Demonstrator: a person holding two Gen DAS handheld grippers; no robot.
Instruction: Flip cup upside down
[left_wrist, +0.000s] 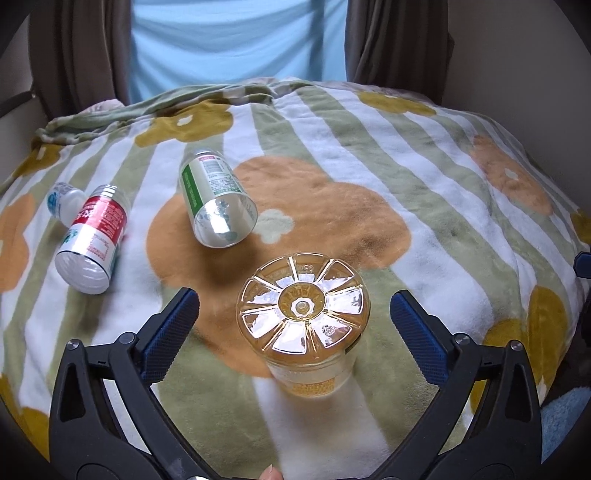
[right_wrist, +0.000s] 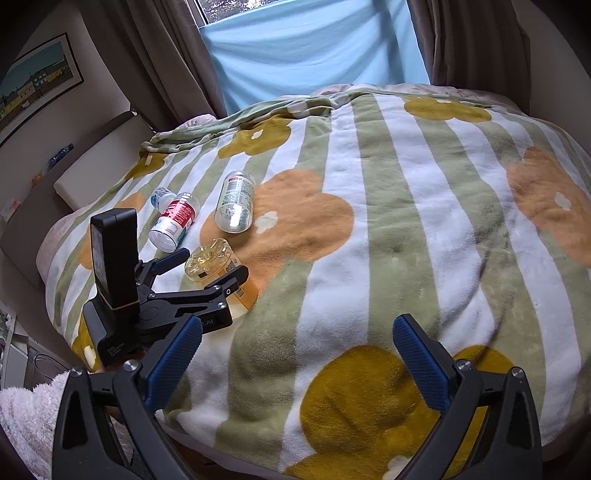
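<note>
Spread over the whole bed: a fleece blanket (right_wrist: 388, 206), striped green and white with orange and mustard flowers, soft and lumpy, falling away at the near and left edges. Plenty of open blanket to the right and far side; crowded only on the left.

Lying on their sides beyond the cup: a green-labelled clear cup (left_wrist: 216, 201), a red-labelled one (left_wrist: 94, 240), and a small blue-and-white bottle (left_wrist: 62, 199) touching the red one.

Standing on the blanket near its left edge, base up and mouth down: the clear amber plastic cup (left_wrist: 303, 314), ribbed bottom facing the left camera, so apparently already inverted. Probably light, thin-walled and smooth; likely to buckle under a hard squeeze and to tip easily on the plush surface. Best taken across the side wall below the base, with a gentle close.

Left gripper (left_wrist: 295, 332): spread wide, blue pads either side of the cup, neither pad touching it in the left wrist view; from the right wrist view, straddling it closely.

Right gripper (right_wrist: 297, 358): also spread wide, holding nothing, hovering over bare blanket well apart from the cup.
</note>
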